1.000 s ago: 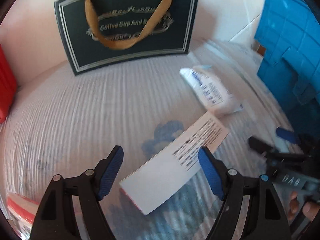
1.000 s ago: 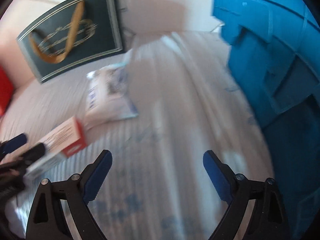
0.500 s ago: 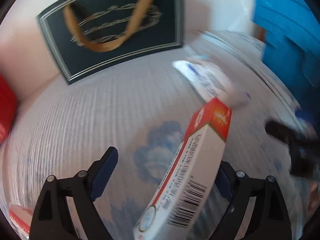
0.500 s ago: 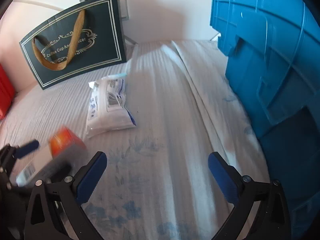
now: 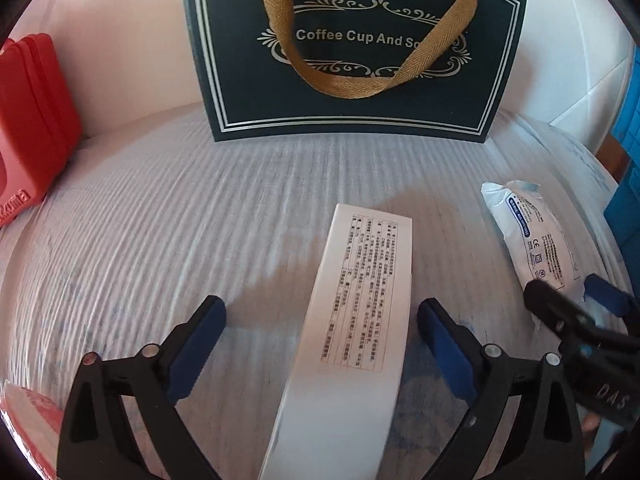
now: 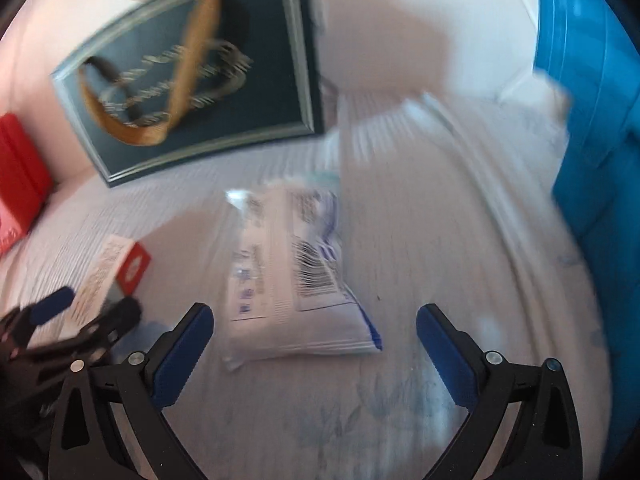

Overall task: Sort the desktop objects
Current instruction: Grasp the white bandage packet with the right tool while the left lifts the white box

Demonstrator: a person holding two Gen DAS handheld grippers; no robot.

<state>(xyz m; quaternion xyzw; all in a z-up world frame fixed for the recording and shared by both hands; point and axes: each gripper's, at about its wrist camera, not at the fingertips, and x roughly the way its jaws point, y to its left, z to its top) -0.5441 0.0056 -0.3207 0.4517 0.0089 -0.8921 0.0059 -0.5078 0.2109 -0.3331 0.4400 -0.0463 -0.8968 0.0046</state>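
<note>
Left gripper [image 5: 322, 326] stayed wide open; the white carton [image 5: 352, 336] had swung straight between its fingers, printed side up.

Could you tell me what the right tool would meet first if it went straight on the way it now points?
Most likely the white plastic packet, which lies on the cloth just beyond and between the open blue pads of the right tool. Past it stands the dark gift bag. The picture is blurred, so depth is uncertain.

— What is lying under everything?
— A white ribbed cloth [image 5: 168, 216] with faint blue flowers is covering the surface.
— And behind?
— A pale wall [image 5: 120, 40] is rising at the back; soft light is falling across it.
</note>
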